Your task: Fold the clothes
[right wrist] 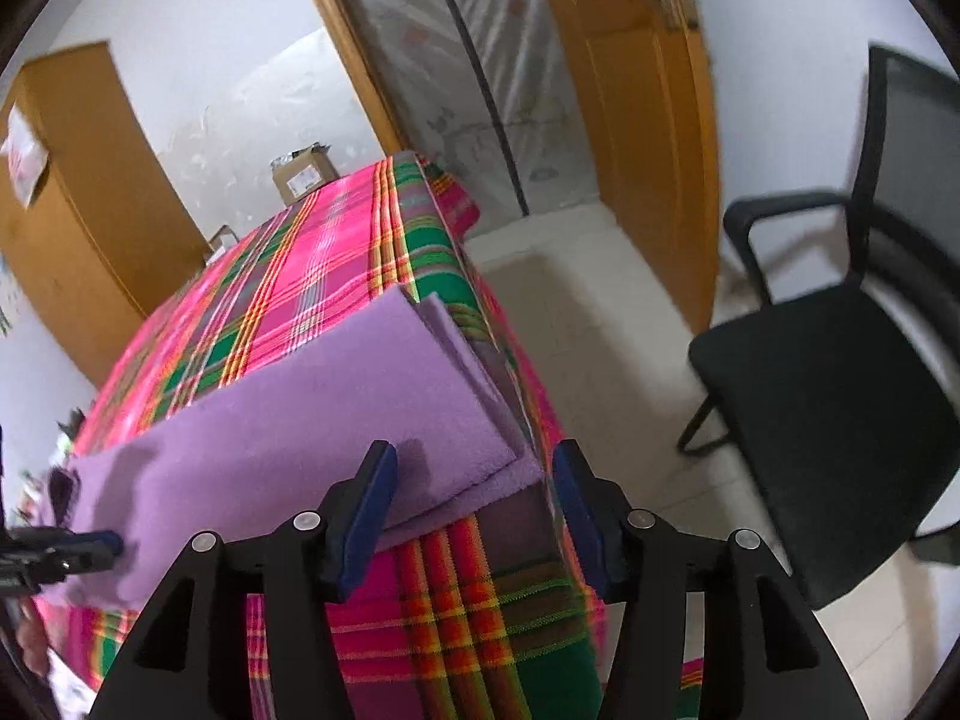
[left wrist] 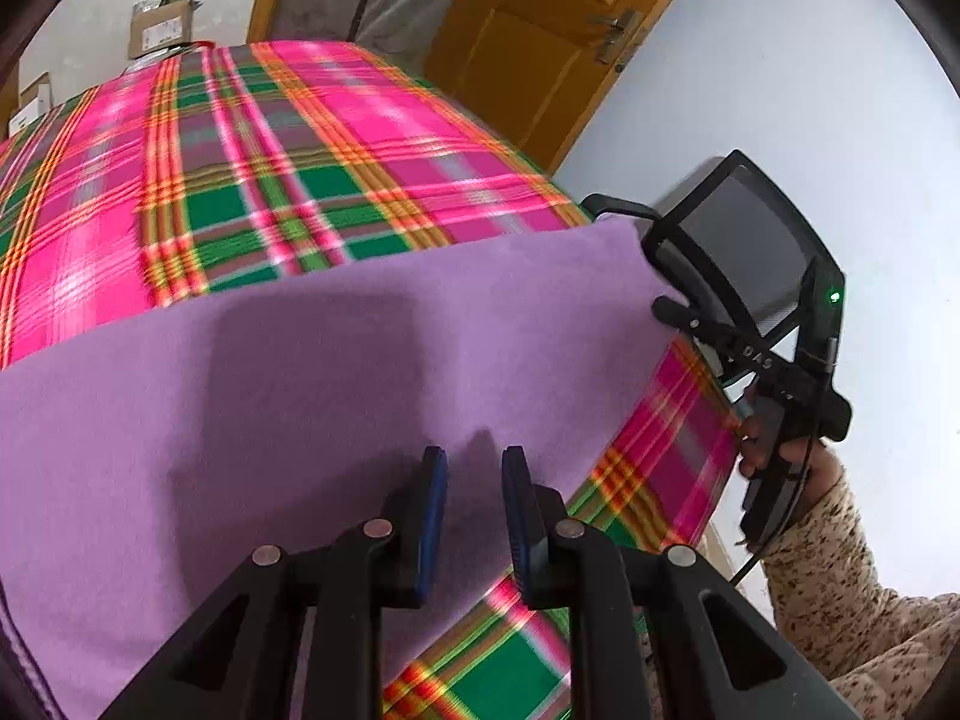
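A purple cloth (left wrist: 300, 390) lies folded flat in layers on the plaid-covered table (left wrist: 240, 168). My left gripper (left wrist: 475, 510) hovers over its near edge. Its blue pads stand a little apart and nothing is pinched between them. In the right wrist view the cloth (right wrist: 330, 408) shows two stacked layers at its right end. My right gripper (right wrist: 474, 510) stands wide open astride that near right corner, and its pads do not press on it. In the left wrist view the right gripper (left wrist: 645, 258) sits at the cloth's far right corner, held by a hand (left wrist: 762, 450).
A black chair (right wrist: 840, 420) stands on the floor right of the table. The table's right edge (right wrist: 540, 420) drops off close to the cloth. A cardboard box (left wrist: 162, 30) sits beyond the far end. A wooden door (left wrist: 540, 48) and a doorway covered with plastic sheet (right wrist: 480, 60) are behind.
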Tool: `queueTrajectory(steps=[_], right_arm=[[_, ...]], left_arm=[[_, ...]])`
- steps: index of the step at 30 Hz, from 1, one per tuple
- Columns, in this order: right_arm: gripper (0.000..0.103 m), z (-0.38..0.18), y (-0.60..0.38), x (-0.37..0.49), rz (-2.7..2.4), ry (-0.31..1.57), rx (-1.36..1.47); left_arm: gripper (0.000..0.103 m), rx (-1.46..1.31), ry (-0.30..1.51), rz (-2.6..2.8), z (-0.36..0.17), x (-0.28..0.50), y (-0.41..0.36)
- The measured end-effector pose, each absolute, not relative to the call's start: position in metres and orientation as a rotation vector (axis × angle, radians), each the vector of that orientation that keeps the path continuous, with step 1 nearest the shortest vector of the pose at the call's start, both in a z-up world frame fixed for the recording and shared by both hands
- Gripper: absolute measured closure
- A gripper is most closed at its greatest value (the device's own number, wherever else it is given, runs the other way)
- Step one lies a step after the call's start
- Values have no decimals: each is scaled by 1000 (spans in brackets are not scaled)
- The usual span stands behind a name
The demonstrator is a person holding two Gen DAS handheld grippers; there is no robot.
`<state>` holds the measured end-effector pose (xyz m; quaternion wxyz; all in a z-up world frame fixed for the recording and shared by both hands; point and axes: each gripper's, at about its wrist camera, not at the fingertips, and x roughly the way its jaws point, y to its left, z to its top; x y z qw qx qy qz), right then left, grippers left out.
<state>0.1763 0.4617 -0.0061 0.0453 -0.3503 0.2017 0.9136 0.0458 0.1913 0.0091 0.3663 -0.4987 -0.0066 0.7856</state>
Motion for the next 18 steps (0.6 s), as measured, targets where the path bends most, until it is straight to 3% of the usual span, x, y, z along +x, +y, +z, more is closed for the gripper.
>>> queueTrajectory(steps=[5,10,14,18], right_arm=[[47,-10,463,174,2768,689,-1079],[57,-7,460,175,2753,665,-1047],[72,-3,458,177,2746,640,-1022],[76,-2,456,182,2739,625,-1003]], left_arm=[[84,-1275,13,1994,10,44,208],[84,-1285,23,1970,6,43,220],[84,-1301,28,1954,1,41,227],[84,-1308,19,1939,-2,39,228]])
